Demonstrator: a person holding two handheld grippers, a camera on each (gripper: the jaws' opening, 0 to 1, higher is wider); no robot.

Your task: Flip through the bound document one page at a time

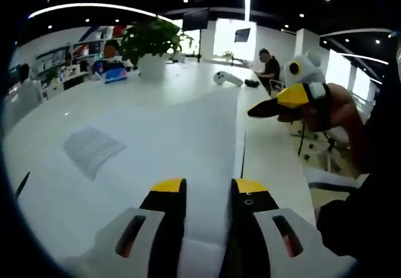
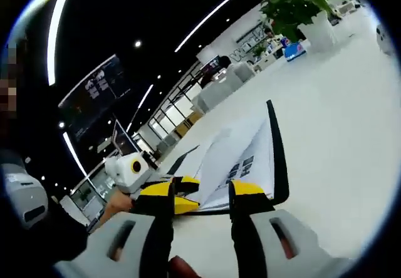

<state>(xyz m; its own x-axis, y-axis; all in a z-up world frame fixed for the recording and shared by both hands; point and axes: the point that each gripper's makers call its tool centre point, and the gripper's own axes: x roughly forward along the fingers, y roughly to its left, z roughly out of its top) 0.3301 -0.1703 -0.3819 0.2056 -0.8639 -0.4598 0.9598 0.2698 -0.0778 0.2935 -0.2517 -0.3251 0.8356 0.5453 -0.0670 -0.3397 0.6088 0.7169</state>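
Now the left tongs (image 1: 208,187) rise from six o'clock in the left gripper view, their yellow-tipped jaws a little apart with a white page of the bound document (image 1: 188,134) lying flat on the white tabletop (image 1: 94,109) beneath and between them; whether they pinch the sheet I cannot tell. At three o'clock the right tongs (image 1: 276,102) hover above the tabletop edge, jaws pressed nearly together, held by a hand (image 1: 341,112). A potted plant (image 1: 150,46) stands at eleven o'clock. In the right gripper view the right tongs (image 2: 200,190) stand slightly parted, nothing between them, with the document's dark-edged pages (image 2: 250,159) fanned open just beyond.
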